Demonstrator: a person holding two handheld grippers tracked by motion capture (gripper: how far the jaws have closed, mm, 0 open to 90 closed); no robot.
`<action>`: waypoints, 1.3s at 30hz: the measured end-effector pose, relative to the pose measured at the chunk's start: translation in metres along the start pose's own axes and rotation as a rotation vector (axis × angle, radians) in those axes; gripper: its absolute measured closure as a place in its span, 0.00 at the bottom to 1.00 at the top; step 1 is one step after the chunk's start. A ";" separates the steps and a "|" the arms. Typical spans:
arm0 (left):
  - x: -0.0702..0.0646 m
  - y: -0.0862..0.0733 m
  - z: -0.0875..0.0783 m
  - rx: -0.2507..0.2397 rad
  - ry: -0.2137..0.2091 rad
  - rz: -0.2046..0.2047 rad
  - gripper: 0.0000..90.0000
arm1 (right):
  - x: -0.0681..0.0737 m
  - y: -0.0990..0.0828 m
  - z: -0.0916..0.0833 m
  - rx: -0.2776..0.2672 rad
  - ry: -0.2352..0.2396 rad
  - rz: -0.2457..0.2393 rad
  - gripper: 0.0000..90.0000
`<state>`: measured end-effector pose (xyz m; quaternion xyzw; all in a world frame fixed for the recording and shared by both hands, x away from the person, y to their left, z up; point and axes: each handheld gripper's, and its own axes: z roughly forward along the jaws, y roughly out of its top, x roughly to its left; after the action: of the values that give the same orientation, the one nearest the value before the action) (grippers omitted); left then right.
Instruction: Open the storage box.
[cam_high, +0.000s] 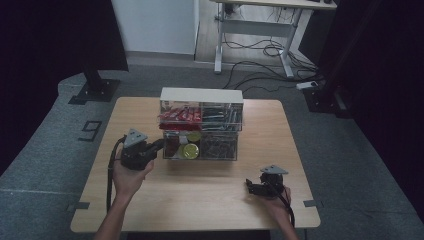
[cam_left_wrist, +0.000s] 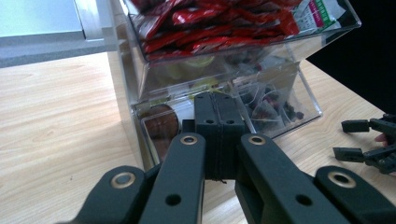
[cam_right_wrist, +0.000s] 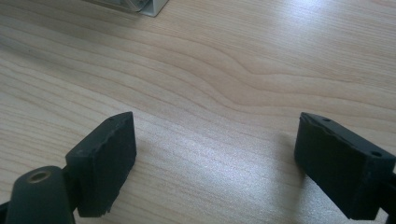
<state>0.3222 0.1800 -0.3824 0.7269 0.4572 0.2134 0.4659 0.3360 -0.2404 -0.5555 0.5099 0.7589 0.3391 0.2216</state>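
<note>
- Left gripper (cam_high: 159, 145) sits up at the front left corner of the clear two-tier organiser (cam_high: 202, 127), jaws pressed flat together with nothing between them.
- In the left gripper view the closed pads (cam_left_wrist: 219, 122) are right in front of the lower drawer, level with a brown-lidded capsule (cam_left_wrist: 160, 125) behind the clear wall; whether the tips actually touch the plastic, I cannot tell.
- The organiser stands at the middle of the wooden table (cam_high: 200, 195), towards the far edge; red sachets (cam_high: 181, 115) fill its top left bin, pyramid tea bags (cam_left_wrist: 272, 103) sit in the lower right one.
- Yellow-lidded capsules (cam_high: 190, 150) lie in the lower left bin, just beside the left gripper.
- Right gripper (cam_high: 248, 187) is down on the near right of the table, well apart from the organiser, jaws spread wide and holding nothing.
- From the right gripper view, bare wood lies between its two pads (cam_right_wrist: 105, 161).
</note>
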 end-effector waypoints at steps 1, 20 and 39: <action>-0.001 0.001 0.000 0.000 -0.003 0.001 1.00 | 0.000 0.000 0.000 0.000 0.000 0.000 0.14; -0.007 0.022 0.006 -0.005 -0.033 0.010 1.00 | 0.000 0.000 0.000 0.000 -0.001 0.001 0.14; -0.011 0.039 0.017 -0.001 -0.071 0.012 1.00 | 0.000 0.000 0.000 -0.001 -0.001 0.002 0.14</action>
<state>0.3472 0.1564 -0.3554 0.7367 0.4358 0.1904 0.4807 0.3360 -0.2404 -0.5555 0.5106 0.7582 0.3393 0.2220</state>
